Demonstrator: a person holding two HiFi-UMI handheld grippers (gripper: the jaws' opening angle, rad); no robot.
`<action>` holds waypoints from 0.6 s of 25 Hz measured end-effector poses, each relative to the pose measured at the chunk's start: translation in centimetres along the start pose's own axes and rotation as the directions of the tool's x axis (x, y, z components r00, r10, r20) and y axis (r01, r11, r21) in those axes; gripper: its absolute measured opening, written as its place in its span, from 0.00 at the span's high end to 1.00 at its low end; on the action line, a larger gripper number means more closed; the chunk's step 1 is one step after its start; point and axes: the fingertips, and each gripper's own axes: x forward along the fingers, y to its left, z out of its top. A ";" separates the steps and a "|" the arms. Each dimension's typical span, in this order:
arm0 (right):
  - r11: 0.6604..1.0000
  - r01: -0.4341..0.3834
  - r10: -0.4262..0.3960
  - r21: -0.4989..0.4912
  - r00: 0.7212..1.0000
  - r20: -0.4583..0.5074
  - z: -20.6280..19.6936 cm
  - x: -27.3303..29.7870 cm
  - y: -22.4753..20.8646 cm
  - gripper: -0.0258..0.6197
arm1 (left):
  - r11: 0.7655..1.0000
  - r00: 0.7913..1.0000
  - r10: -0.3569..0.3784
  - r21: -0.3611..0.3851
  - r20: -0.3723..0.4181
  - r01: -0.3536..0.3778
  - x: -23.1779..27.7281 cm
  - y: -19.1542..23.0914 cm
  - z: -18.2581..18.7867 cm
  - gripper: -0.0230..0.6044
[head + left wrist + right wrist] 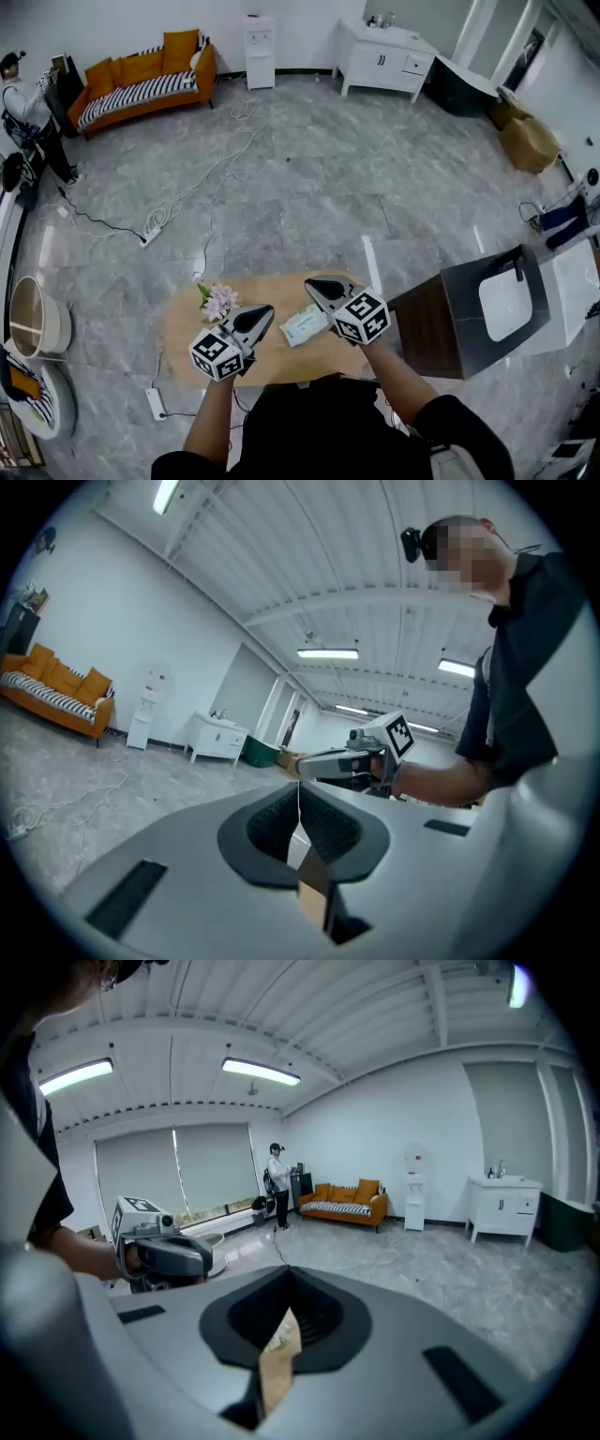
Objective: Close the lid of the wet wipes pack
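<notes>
The wet wipes pack (302, 326), white with green print, lies on the small wooden table (187, 333); its lid is too small to make out. My left gripper (265, 314) hovers just left of the pack, jaws pressed together and empty. My right gripper (312, 284) hangs over the pack's far right end, also shut with nothing held. In the left gripper view the shut jaws (299, 794) point up at the room, with the right gripper (342, 761) beyond them. The right gripper view shows its closed jaws (286, 1277) and the left gripper (159, 1255) at the left.
A bunch of pink flowers (218, 302) stands at the table's left. A dark cabinet with a white basin (473, 314) adjoins the table's right side. A power strip (155, 403) and cables lie on the floor; an orange sofa (141, 80) is far off.
</notes>
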 end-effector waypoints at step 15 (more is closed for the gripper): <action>0.997 -0.055 0.071 -0.048 0.880 0.470 9.5 -12.7 8.1 0.94 | 0.984 0.983 -0.094 0.161 0.155 0.069 -6.9 -7.1 9.6 0.94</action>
